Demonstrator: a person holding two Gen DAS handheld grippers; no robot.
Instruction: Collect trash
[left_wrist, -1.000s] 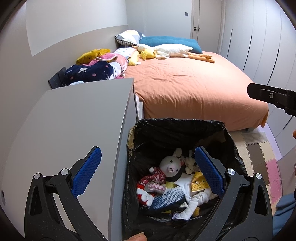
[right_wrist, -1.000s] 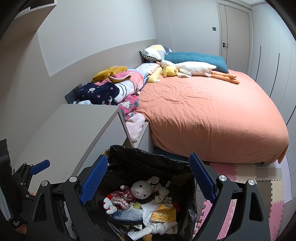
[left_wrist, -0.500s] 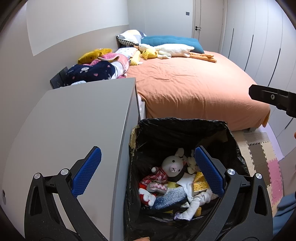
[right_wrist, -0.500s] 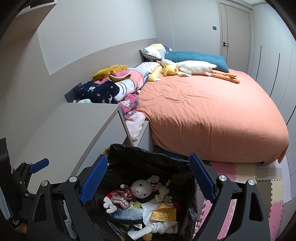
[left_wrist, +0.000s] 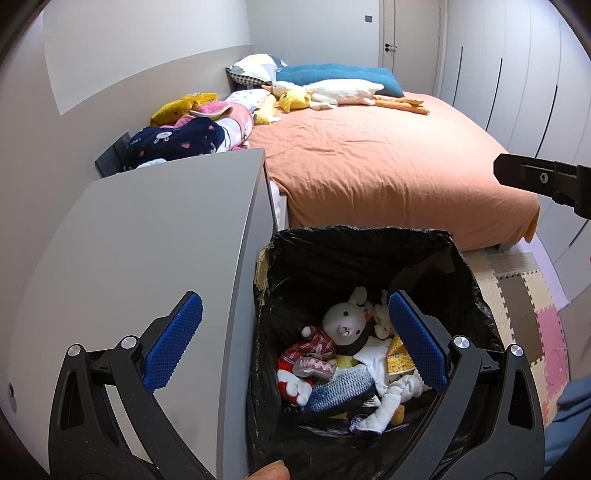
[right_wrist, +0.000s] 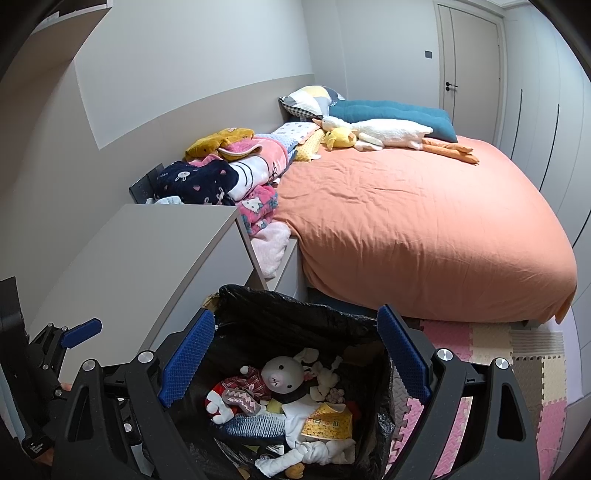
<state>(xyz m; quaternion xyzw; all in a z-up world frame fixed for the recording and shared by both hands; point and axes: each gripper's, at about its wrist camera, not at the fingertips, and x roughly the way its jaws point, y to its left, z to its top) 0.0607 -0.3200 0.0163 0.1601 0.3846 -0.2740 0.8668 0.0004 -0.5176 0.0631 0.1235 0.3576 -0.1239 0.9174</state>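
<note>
An orange-covered bed (right_wrist: 424, 229) is seen filling the far half of the room, w/ a long white goose plush (right_wrist: 388, 133) and a teal cushion (right_wrist: 391, 112) laid at its head. Folded blankets & kids' clothes (right_wrist: 229, 173) are piled along the wall side. A grey desk (left_wrist: 147, 258) is set just beside the bed's foot. A black-lined trash bin (left_wrist: 351, 258) is stood against the desk's side, on foam puzzle mats (right_wrist: 535, 369). Inside the bin, a grey bunny plush (left_wrist: 345, 323), a blue knit fish toy (left_wrist: 340, 387) and white socks (right_wrist: 306, 456) are heaped. Left tool (left_wrist: 295, 345) is held spread wide, nothing pinched, one finger over the desk, the other over the bin. Right tool (right_wrist: 295, 354) is likewise spread, empty, above the bin.
</note>
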